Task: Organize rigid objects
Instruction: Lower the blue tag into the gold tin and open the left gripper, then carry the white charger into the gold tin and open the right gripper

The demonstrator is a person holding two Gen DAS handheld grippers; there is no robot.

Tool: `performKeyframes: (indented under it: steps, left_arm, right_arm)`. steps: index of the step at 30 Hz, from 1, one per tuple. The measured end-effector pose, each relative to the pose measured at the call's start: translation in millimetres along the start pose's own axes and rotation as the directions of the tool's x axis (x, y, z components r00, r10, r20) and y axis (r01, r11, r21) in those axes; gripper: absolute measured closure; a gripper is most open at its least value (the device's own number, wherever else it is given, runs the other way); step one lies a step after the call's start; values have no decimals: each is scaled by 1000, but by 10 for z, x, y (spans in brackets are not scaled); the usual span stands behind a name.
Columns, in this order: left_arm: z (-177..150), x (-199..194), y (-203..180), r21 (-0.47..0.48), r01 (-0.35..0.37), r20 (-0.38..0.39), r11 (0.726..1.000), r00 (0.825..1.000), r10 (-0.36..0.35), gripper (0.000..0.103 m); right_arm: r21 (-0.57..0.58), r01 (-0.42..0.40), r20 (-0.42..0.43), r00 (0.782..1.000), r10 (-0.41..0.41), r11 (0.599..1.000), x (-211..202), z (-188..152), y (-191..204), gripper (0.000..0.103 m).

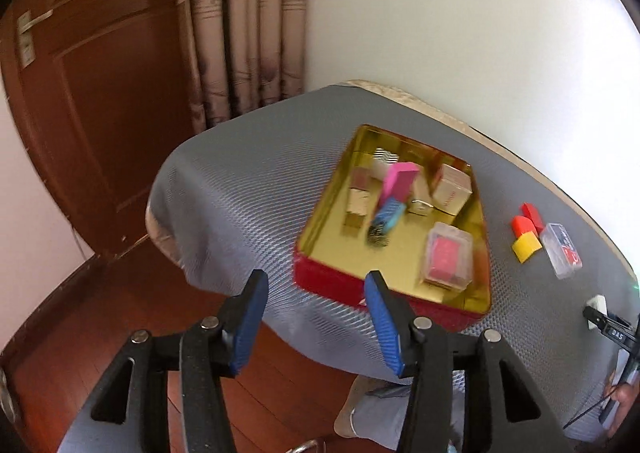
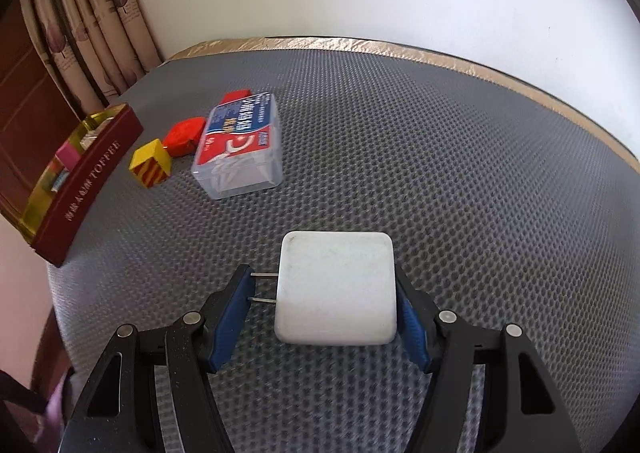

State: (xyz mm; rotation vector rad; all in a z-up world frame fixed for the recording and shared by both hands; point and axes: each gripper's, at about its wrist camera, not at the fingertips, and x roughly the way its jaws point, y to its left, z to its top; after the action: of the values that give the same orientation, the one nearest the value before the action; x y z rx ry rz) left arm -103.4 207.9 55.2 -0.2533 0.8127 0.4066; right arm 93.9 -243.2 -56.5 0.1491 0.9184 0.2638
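Note:
A red tin with a gold inside (image 1: 332,281) stands on the grey mat. It holds a pink block (image 1: 398,181), a blue block (image 1: 386,215), a white carton (image 1: 452,189), a clear card case (image 1: 446,257) and small pale blocks. My left gripper (image 1: 316,279) hangs open before the tin's near wall, nothing between its fingers. My right gripper (image 2: 322,277) is shut on a white plug charger (image 2: 336,289): one pad meets the prongs, the other its side. On the mat to the tin's (image 2: 88,181) right lie a yellow block (image 2: 151,167), red blocks (image 2: 186,135) and a clear plastic box (image 2: 240,145).
The round table (image 2: 360,43) has a gold-trimmed rim close to a white wall. Curtains (image 1: 244,33) and a brown door (image 1: 100,93) stand to the left, with wooden floor below. A person's foot and trouser leg (image 1: 372,409) show under the table edge.

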Motion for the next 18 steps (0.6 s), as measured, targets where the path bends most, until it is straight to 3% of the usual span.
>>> performKeyframes:
  steps: [5,10,18]
  left_arm:
    - [-19,-8,89,-11,-6,-1,1000,1000,6,51]
    - [-45,97,84,4,21,-45,1000,999,-21,51]
    - [-1,75,174,-37,23,-14,999,1000,-23,51]
  right_arm:
    - [6,-92,20,996,91,996,-237,93,284,40]
    - [-97,-172,54,983,177,980,-476,365,944,40]
    - [-252,-347,-5,934,358,903,-355,722,2202,40]
